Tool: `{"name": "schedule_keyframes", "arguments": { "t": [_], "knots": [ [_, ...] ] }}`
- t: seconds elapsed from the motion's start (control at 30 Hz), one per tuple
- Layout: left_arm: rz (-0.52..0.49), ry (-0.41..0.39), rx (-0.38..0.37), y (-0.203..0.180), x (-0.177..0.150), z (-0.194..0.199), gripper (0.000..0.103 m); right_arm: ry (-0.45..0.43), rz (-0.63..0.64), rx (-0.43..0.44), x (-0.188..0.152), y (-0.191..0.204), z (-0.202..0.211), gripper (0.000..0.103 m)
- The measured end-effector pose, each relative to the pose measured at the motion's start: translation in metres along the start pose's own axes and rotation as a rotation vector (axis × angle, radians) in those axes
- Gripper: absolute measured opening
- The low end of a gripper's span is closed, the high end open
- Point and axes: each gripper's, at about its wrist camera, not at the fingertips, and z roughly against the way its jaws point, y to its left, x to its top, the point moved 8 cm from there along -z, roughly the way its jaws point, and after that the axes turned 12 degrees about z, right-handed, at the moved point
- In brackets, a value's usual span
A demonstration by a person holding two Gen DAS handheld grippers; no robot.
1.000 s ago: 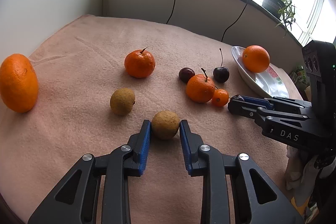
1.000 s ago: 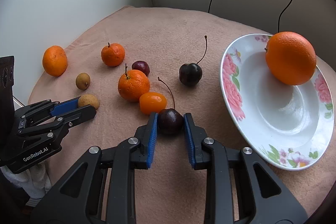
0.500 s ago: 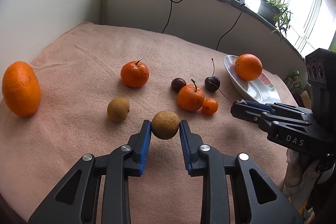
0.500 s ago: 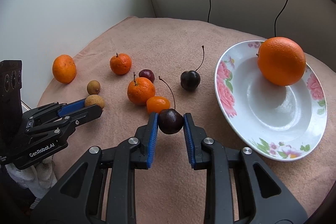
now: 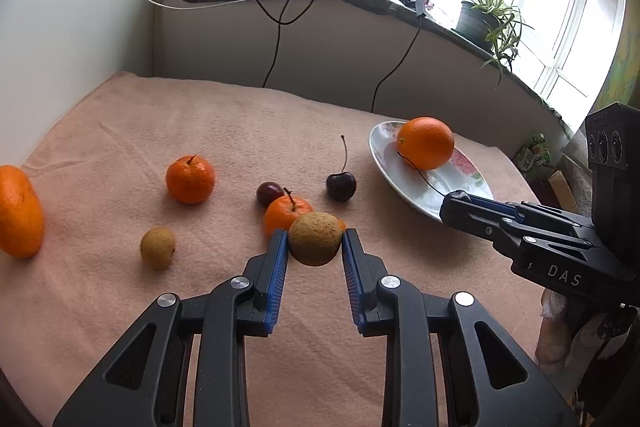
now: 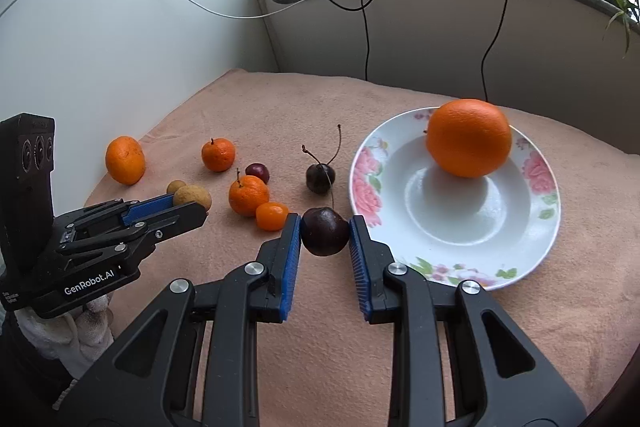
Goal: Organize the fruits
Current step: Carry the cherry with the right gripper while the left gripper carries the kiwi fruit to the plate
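My left gripper [image 5: 315, 241] is shut on a brown longan [image 5: 315, 238] and holds it above the pink cloth. My right gripper [image 6: 325, 233] is shut on a dark cherry [image 6: 325, 231], lifted just left of the flowered white plate [image 6: 532, 227]. A big orange [image 6: 469, 137] sits in the plate. On the cloth lie two stemmed tangerines [image 5: 190, 179] [image 6: 248, 195], a kumquat [image 6: 271, 215], a second longan [image 5: 157, 247], a stemmed cherry [image 5: 341, 185], a stemless cherry [image 5: 269, 193] and another orange [image 5: 18, 211] at the far left.
The pink cloth [image 5: 200, 131] covers the table up to a white wall on the left and a low ledge at the back. Black and white cables [image 5: 276, 11] hang down from the ledge. A potted plant [image 5: 488, 19] stands on the sill at the right.
Both grippers have risen from the cloth with their fruit. The left one has moved right with the longan, towards the tangerine. The right one has carried the cherry up beside the plate.
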Motion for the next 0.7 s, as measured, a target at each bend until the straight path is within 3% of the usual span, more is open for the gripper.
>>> {"name": "schedule_keyframes", "arguments": {
  "t": [0.7],
  "knots": [
    [-0.113, 0.06, -0.101, -0.079, -0.003, -0.043, 0.026, 0.013, -0.19, -0.192, -0.032, -0.102, 0.017, 0.026]
  ]
}}
